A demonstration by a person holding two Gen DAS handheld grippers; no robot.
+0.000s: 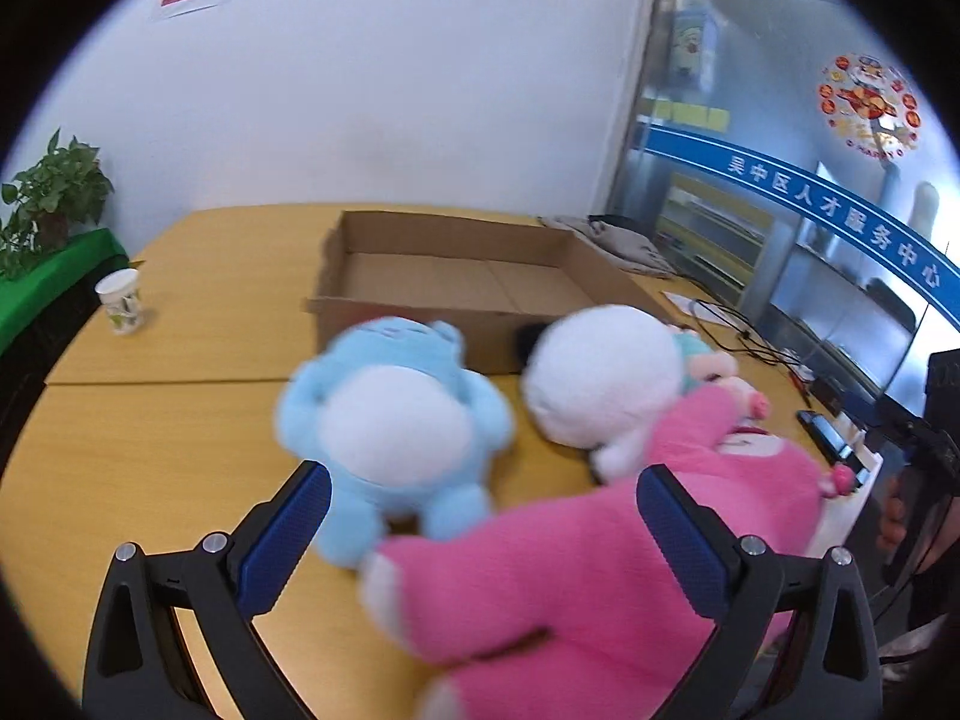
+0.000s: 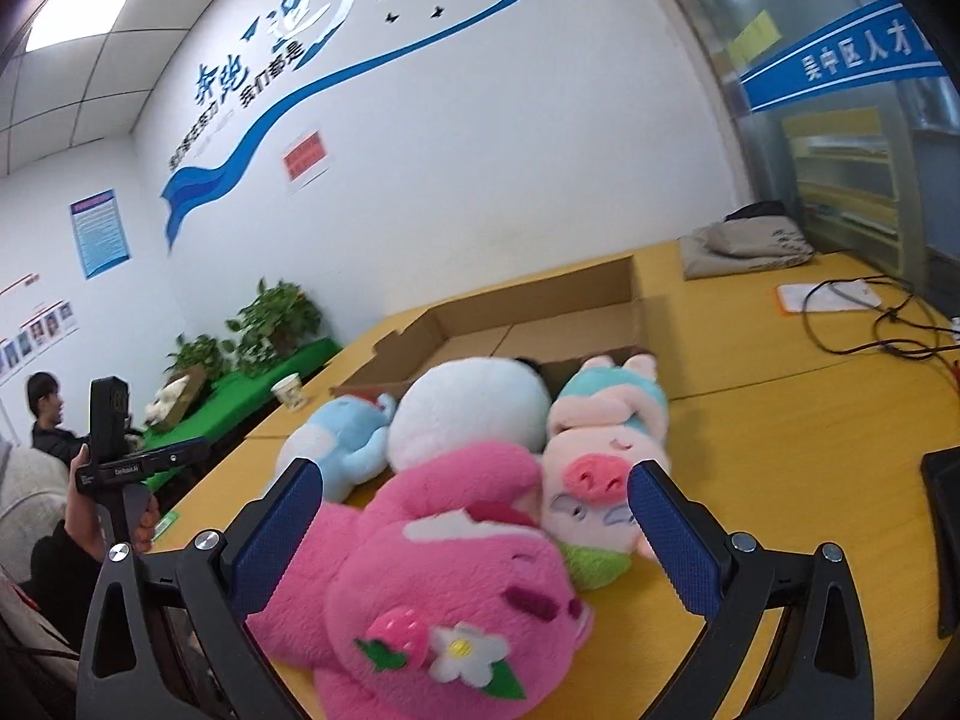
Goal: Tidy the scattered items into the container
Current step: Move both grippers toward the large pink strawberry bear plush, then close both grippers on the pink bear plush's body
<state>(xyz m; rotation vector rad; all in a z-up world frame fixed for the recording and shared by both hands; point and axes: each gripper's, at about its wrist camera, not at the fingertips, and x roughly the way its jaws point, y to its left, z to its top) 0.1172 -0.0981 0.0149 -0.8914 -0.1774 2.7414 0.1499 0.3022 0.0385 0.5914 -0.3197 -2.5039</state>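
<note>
An open cardboard box stands on the yellow table, empty as far as I can see. In front of it lie several plush toys: a blue one, a white one, a pink bear and a pig. My left gripper is open, its fingers either side of the blue toy's feet and the pink bear's leg. My right gripper is open around the pink bear's head.
A paper cup stands at the table's left. Folded grey cloth, a sheet of paper and black cables lie at the far right. Potted plants stand on a green shelf beyond the table. A seated person is at left.
</note>
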